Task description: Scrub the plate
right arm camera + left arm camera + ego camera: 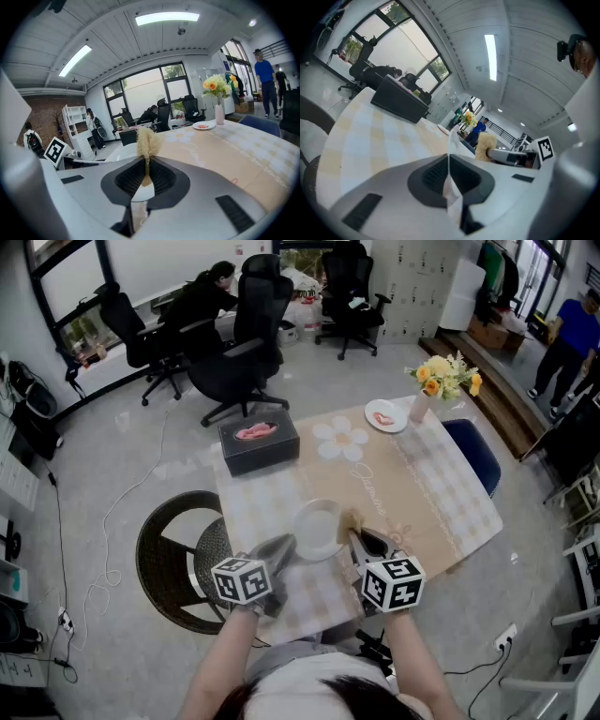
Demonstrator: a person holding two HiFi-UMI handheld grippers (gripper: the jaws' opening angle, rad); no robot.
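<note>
Plate [319, 527] sits at the near end of the table [427, 493], between my two grippers. Left gripper [280, 547] is at its left rim, right gripper [363, 539] just beside its right rim. Count: one plate in work, one tan scrubber [352, 520], one small dish [385, 416] far off, one flower vase [419, 408], one black box [260, 444]. Left jaws are clamped on the plate's thin edge. Right jaws are pinched tight on the scrubber.
</note>
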